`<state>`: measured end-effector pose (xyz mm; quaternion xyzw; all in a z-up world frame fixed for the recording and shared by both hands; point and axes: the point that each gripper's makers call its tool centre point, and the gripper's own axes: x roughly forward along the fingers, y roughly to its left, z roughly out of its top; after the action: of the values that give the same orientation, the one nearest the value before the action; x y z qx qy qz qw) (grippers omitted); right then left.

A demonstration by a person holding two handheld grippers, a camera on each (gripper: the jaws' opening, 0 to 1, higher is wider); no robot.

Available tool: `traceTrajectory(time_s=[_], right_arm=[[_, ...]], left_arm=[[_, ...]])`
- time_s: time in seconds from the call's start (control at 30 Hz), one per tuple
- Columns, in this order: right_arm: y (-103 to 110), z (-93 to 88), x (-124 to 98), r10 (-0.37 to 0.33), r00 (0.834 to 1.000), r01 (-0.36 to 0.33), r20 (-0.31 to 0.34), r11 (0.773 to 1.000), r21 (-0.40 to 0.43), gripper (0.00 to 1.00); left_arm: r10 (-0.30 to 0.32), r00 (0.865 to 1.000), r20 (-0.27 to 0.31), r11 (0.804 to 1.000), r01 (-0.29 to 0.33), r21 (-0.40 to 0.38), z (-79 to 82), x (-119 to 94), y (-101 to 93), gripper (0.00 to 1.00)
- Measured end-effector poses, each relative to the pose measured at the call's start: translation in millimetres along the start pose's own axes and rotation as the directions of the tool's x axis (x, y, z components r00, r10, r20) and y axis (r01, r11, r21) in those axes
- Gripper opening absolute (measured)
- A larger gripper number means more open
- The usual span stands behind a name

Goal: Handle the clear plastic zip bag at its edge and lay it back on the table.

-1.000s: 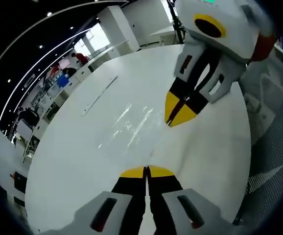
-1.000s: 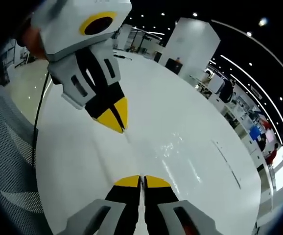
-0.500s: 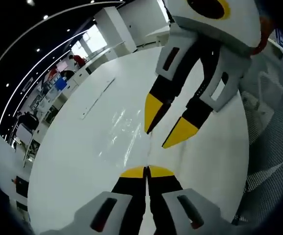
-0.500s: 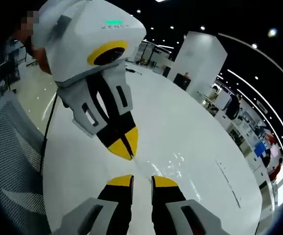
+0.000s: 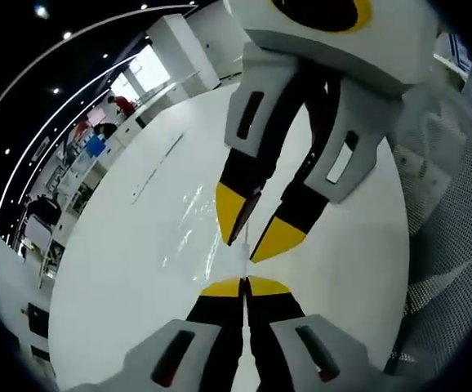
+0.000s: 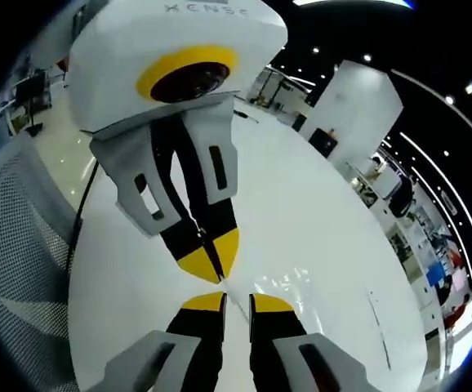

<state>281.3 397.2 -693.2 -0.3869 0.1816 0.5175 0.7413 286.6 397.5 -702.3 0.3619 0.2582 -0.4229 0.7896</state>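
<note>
I'm pinching the clear zip bag (image 5: 207, 224) edge in my closed left gripper (image 5: 244, 286) just above the table (image 5: 122, 269), right gripper (image 6: 236, 303) parted and empty beside it; I'm probably lowering and releasing next.

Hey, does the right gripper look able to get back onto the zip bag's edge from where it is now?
Probably yes. The right gripper hangs open just above the clear zip bag, close to the left gripper, which is shut on its edge, with nothing between them.
</note>
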Motion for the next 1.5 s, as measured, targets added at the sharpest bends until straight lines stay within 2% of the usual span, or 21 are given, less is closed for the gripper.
traceTrajectory(time_s=[0.43, 1.07, 1.37, 1.5], right_arm=[[4, 1.1, 3, 0.023, 1.000, -0.024, -0.009, 0.999, -0.028, 0.03], [9, -7.2, 6, 0.049, 0.998, -0.051, -0.050, 0.997, -0.050, 0.00], [7, -8.0, 1, 0.030, 0.998, -0.033, -0.053, 0.999, -0.038, 0.00], [6, -7.1, 1, 0.018, 0.999, -0.019, -0.048, 0.999, -0.029, 0.00]], left_arm=[[-0.017, 1.000, 0.005, 1.000, 0.016, 0.017, 1.4, 2, -0.3, 0.00], [-0.031, 0.999, -0.010, 0.998, 0.032, 0.048, 3.7, 5, -2.4, 0.00], [-0.037, 0.999, -0.005, 0.997, 0.038, 0.064, 9.3, 4, -3.4, 0.00], [-0.022, 1.000, 0.007, 0.999, 0.021, 0.031, 11.2, 1, -2.0, 0.00]])
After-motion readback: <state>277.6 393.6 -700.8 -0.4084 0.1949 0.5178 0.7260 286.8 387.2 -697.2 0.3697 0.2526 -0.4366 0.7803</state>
